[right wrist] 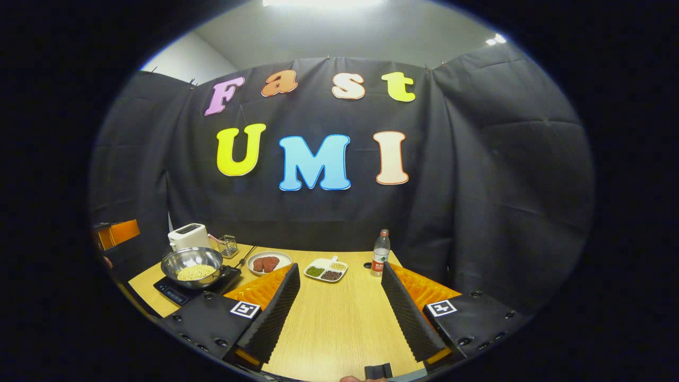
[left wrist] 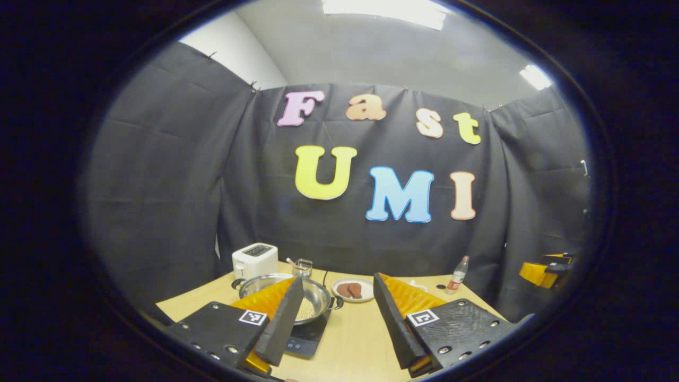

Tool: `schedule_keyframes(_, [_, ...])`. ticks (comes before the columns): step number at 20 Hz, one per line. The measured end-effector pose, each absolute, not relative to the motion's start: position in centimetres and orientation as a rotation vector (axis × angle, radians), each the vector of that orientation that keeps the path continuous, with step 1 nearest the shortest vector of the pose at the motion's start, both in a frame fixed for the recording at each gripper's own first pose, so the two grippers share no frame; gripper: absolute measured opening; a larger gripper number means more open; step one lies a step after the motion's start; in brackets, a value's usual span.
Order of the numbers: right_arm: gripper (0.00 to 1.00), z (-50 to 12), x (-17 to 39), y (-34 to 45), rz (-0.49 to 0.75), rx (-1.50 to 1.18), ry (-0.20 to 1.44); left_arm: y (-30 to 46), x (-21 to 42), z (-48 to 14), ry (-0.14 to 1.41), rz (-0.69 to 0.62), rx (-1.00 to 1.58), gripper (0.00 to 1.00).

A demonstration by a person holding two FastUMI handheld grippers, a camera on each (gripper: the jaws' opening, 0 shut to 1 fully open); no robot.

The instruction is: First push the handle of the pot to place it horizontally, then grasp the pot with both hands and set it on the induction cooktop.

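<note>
A steel pot (right wrist: 192, 264) holding pale grains rests on the black induction cooktop (right wrist: 172, 291) at the table's left. In the left gripper view the pot (left wrist: 316, 300) is partly behind my left finger, with a small black side handle (left wrist: 337, 303) on its right and the cooktop (left wrist: 305, 342) beneath. My left gripper (left wrist: 338, 297) stands open, held back from the pot, with bare table between its fingers. My right gripper (right wrist: 340, 284) is open too, over the table's middle, well right of the pot. The other gripper (left wrist: 546, 269) hangs far right in the left gripper view.
A white toaster (right wrist: 186, 236) and a small glass holder (right wrist: 228, 245) stand behind the pot. A plate of meat patties (right wrist: 269, 262), a divided dish of beans (right wrist: 325, 270) and a plastic bottle (right wrist: 379, 254) sit further back on the wooden table (right wrist: 339, 323).
</note>
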State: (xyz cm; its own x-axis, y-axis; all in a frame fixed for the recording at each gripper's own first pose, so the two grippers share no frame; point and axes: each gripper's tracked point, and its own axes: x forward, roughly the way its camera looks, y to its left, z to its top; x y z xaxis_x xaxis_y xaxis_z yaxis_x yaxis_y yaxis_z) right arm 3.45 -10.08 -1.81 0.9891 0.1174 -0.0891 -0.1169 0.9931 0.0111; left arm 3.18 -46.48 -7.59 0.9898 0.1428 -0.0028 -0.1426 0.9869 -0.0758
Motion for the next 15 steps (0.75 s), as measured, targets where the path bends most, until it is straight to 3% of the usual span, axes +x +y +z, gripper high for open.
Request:
schedule_keyframes(2, [0.93, -1.8, 2.7, -11.3, 0.109, 0.011, 0.077, -48.4, 1.8, -5.9, -0.034, 0.134, -0.041, 0.8])
schedule_keyframes(6, [0.93, -1.0, 1.2, -12.8, 0.071, -0.01, 0.053, -51.7, 1.5, -4.2, -0.044, 0.071, -0.055, 0.77])
schedule_keyframes(7, [0.98, -0.9, 0.8, -12.6, 0.067, -0.001, 0.055, -52.0, 1.6, -4.1, -0.045, 0.056, -0.055, 0.77])
schedule_keyframes(15, [0.98, -2.1, 0.8, -8.4, 0.065, -0.016, 0.097, -49.8, 2.4, -8.6, 0.055, 0.03, -0.156, 0.77])
